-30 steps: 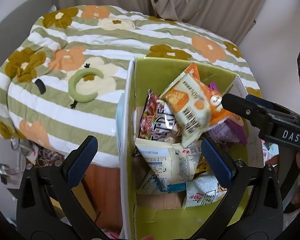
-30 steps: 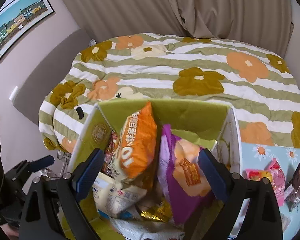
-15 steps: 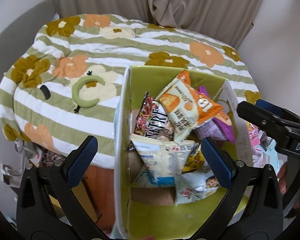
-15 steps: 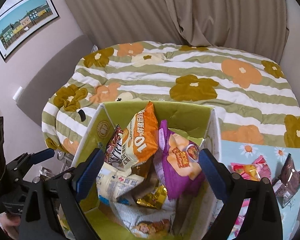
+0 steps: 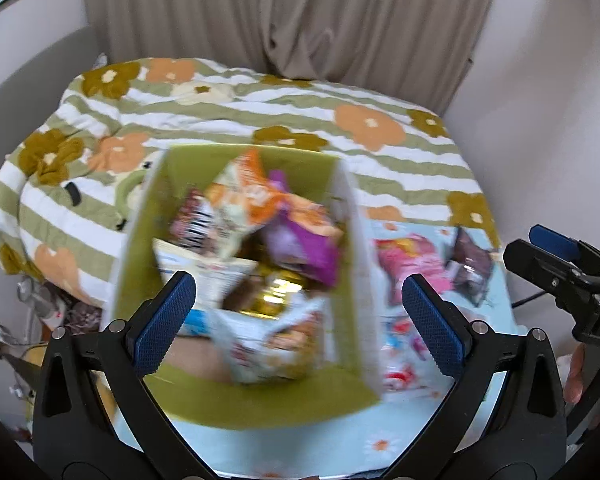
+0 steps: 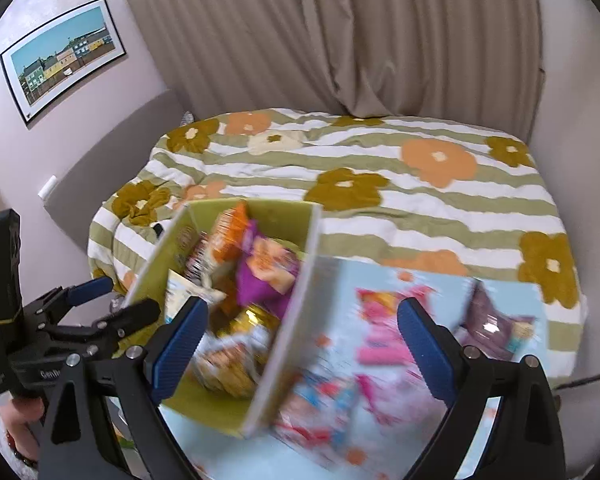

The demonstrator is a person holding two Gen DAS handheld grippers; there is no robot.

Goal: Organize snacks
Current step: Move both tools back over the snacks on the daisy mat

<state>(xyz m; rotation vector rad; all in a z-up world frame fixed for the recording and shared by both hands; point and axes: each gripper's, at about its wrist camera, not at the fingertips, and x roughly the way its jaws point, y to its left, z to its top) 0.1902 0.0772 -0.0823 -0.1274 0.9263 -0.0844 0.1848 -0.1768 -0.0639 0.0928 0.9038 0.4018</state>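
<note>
Both the left gripper and right gripper gape empty; next, steady over the pink packet (frame centre-right), beside the box.

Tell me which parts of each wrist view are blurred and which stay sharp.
Left wrist view: the green box and its snack packets smear with motion blur, while the left tongs look crisp. Right wrist view: the box and the pink packets on the blue mat are smeared; the right tongs and the framed picture are sharp.
</note>
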